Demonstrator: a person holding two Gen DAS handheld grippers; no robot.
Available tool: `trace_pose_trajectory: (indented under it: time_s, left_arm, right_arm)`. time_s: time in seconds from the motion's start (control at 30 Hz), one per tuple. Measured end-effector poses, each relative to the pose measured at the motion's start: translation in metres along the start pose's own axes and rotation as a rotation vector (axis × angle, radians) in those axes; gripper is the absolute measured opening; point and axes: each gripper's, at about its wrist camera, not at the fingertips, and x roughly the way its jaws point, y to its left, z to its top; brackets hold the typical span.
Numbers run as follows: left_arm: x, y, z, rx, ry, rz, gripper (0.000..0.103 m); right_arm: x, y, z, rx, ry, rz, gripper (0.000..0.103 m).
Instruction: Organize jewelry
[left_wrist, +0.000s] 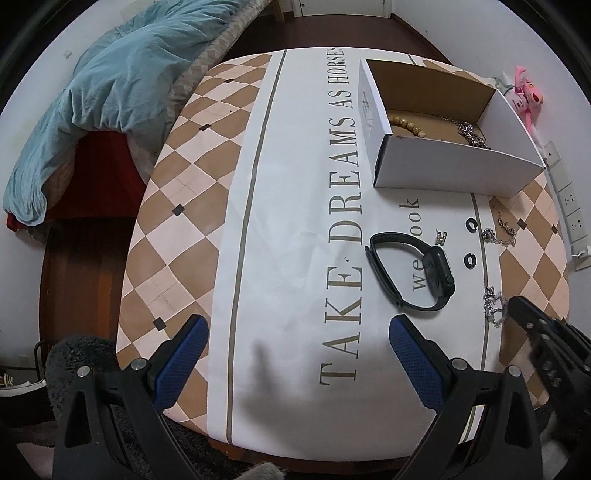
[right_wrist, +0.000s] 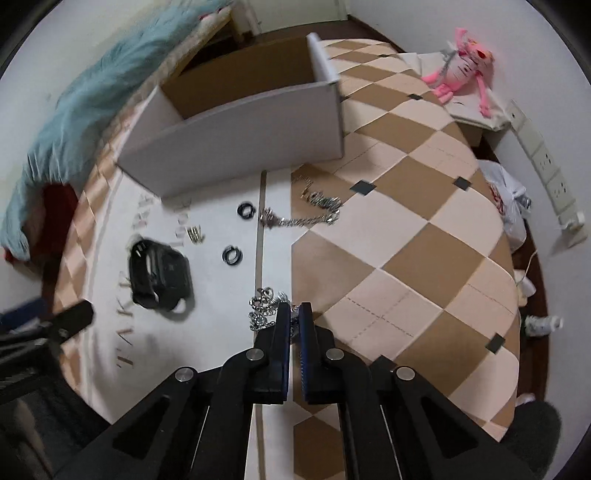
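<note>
A silver chain (right_wrist: 264, 306) lies bunched on the tablecloth (right_wrist: 406, 236), its end pinched between the right tongs (right_wrist: 294, 314).

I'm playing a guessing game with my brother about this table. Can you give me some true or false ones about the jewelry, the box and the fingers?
1. The right gripper has its fingers pinched together on a silver chain. True.
2. The left gripper has its fingers squeezed shut. False: they stand wide apart with nothing between them.
3. The black watch is inside the white box. False: it lies on the tablecloth, outside the box.
4. A beaded bracelet is already in the box. True.
5. Two small black rings lie on the cloth. True.
</note>
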Motion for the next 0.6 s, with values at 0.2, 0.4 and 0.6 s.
trace_pose_trajectory:
  time_s: [0.2, 0.4, 0.6]
  left_arm:
    - [0.002, -0.003, 0.006, -0.005, 0.005, -0.039, 0.1]
    - [0.001, -0.031, 0.014, 0.035, -0.003, -0.121, 0.099]
    - [0.015, -0.067, 0.024, 0.096, 0.031, -0.176, 0.07]
  right_arm:
    - [-0.032, -0.016, 0.008, 0.069, -0.055, 0.053, 0.001]
    - [-0.041, -0.023, 0.018, 0.077, -0.067, 0.047, 0.001]
    - [-0.031, -0.035, 0.017, 0.119, -0.04, 0.05, 0.001]
